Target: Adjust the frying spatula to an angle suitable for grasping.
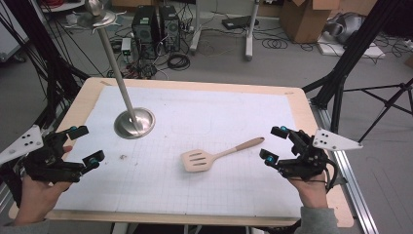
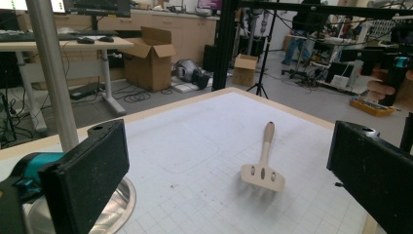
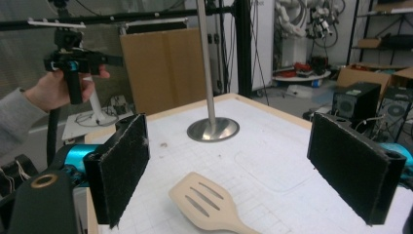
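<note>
While spatula handle runs off-frame | stand top cropped | right gripper jaws apart

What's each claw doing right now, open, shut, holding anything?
Left claw: open, holding nothing.
Right claw: open, holding nothing; the spatula lies on the table ahead of it.

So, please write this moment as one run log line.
left gripper: open, empty | right gripper: open, empty | spatula: flat on mat, between grippers | metal stand: upright
</note>
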The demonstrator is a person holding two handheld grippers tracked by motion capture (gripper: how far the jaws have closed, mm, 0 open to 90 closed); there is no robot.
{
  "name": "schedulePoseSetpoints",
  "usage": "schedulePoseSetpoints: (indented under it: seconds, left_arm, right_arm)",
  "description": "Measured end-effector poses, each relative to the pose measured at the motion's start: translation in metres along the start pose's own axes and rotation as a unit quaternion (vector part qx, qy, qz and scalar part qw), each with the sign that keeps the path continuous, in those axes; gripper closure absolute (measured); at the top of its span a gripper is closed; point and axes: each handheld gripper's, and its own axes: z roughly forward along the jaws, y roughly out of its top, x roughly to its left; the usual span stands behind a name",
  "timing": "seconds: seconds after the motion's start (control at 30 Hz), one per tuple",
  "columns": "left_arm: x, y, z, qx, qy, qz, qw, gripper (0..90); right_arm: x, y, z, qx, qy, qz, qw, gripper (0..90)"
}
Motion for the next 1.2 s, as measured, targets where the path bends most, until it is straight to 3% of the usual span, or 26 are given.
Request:
schedulePoseSetpoints:
  seconds: [0.17,0.37,0.73,1.2]
  left_arm:
    - [0.0,-0.001,-0.002,0.0,0.003,0.0,1.0,2.0]
    - [0.001,-0.004,-0.005,0.006,0.01,-0.003,0.9999,2.0]
    - [0.001,-0.008,-0.007,0.011,0.014,-0.006,0.9998,2.0]
    - [0.003,-0.012,-0.007,0.017,0.019,-0.009,0.9996,2.0]
  right_arm:
    - [-0.004,-0.004,0.009,0.015,-0.005,-0.004,0.9999,18.5]
    - [-0.01,-0.012,0.019,0.029,-0.02,-0.001,0.9994,32.5]
    - [-0.025,-0.032,0.034,0.066,-0.025,0.021,0.9973,53.0]
    - [-0.029,-0.043,0.05,0.088,-0.037,0.005,0.9954,77.6]
